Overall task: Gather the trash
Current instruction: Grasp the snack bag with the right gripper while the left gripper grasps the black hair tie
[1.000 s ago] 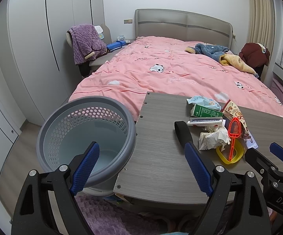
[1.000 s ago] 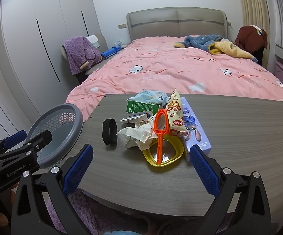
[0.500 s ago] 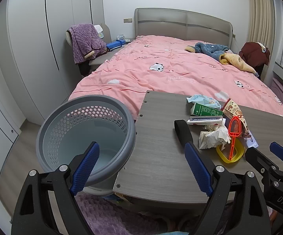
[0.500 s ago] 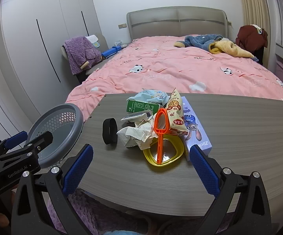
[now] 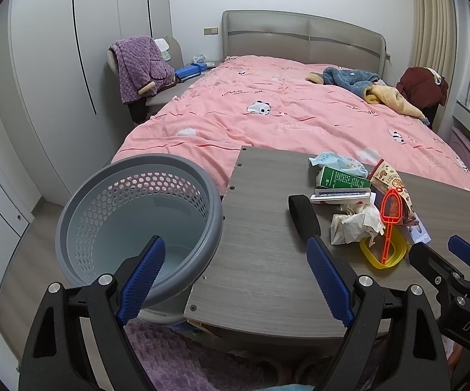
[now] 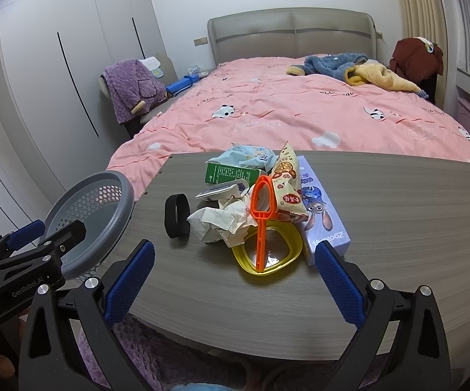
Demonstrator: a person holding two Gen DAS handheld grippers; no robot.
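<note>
Both claws, left (image 5: 235, 280) and right (image 6: 233, 283), I hold wide, empty; trash (image 6: 254, 195) lies on table (image 6: 381, 244) beside bin (image 5: 137, 228).

A big bed (image 5: 287, 120) with a pink blanket fills the room. On the bed, near its grey headboard (image 5: 303, 40), lie blue and yellow clothes (image 5: 362, 86). Left of the bed stands a chair (image 5: 156, 75) with a purple robe (image 5: 138, 66) over it. White closets (image 5: 59, 58) stand further left.

Black-framed claw (image 6: 233, 280) with blue ribbed pads (image 6: 130, 282), silver screws.
</note>
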